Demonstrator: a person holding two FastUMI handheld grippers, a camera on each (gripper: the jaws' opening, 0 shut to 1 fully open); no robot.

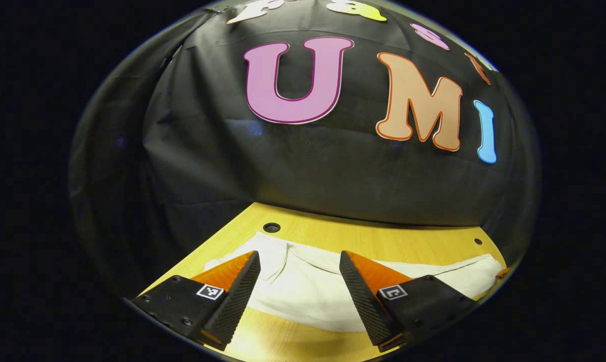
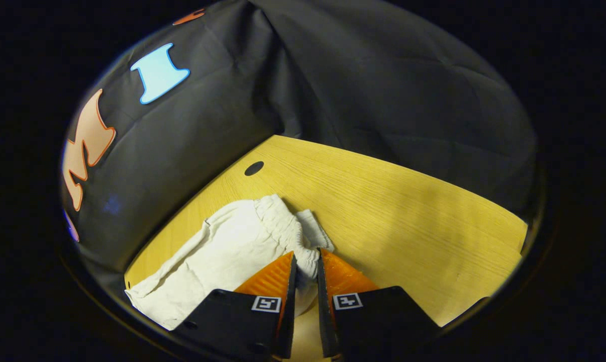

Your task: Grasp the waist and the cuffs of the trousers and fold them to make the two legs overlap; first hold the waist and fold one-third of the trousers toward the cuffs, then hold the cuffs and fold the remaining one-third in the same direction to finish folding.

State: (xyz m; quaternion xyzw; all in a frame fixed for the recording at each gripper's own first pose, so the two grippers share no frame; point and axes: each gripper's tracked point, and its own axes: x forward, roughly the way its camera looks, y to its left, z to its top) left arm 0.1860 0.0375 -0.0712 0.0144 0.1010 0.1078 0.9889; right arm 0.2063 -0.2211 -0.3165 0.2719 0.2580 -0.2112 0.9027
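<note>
The trousers [image 1: 308, 294] lie on the table [image 2: 408, 211] with their long axis running 9 to 3 across the spread left gripper [image 1: 299, 281], while the right gripper [image 2: 306, 274] pinches the gathered waist [image 2: 288, 231] at 12, nearer that end.

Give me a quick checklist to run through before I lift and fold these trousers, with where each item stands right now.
1. Right tongs closed on the gathered waistband of the trousers: ok, both fingers press the fabric.
2. Left tongs gripping cloth: not ok, they stand wide open above the trousers.
3. Cuff end lined up for the left tongs: cannot tell, the cloth between the fingers shows no clear cuff.
4. Trousers lying flat on the wooden table: not ok, the cloth is rumpled near the waistband.
5. Table beside the waistband free for the fold: ok.
</note>
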